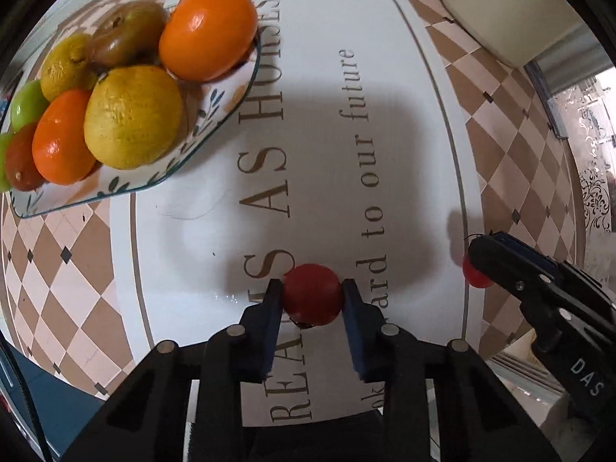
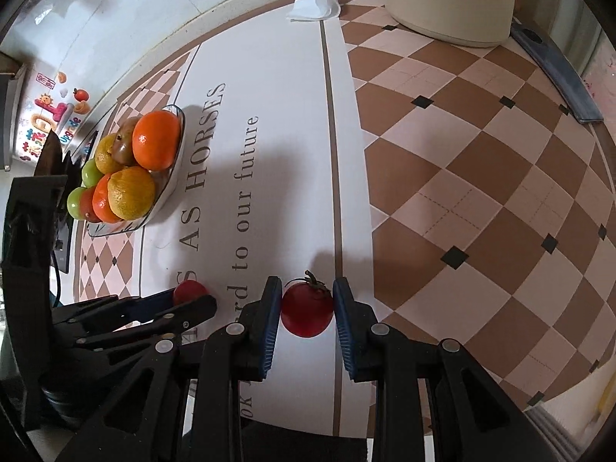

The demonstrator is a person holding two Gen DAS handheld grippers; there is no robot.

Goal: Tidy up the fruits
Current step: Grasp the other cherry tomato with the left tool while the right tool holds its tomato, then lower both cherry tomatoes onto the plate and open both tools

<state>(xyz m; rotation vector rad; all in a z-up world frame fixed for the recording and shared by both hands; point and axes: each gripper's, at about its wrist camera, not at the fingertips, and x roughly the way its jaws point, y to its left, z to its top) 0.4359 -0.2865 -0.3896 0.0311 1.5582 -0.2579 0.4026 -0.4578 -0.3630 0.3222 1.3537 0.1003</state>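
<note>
The left gripper (image 1: 312, 300) is pinching a small dark-red tomato (image 1: 312, 294) between its blue pads, low in the middle of the left wrist view, over the lettered white strip of the table (image 1: 385, 96). At the lower right of that same view the right gripper (image 1: 479, 265) is showing side-on, with a second tomato (image 1: 474, 275) peeking out red at its tip.

In the right wrist view, the right gripper (image 2: 307, 308) is clamping that tomato (image 2: 307, 310) from both sides, its green stalk pointing toward the top of the frame, near the thin brown line that is running up the white strip. At the lower left, the left gripper (image 2: 200, 300) is reaching in with its own tomato (image 2: 188, 290) just visible above the fingers.

A patterned dish (image 1: 215, 123) is sitting in the upper left of the left wrist view, piled with oranges, yellow citrus, a brownish fruit and green ones. A crumpled white tissue (image 2: 319, 2) is lying at the top centre of the right wrist view, beside a cream container (image 2: 446, 0) on the checked cloth.
</note>
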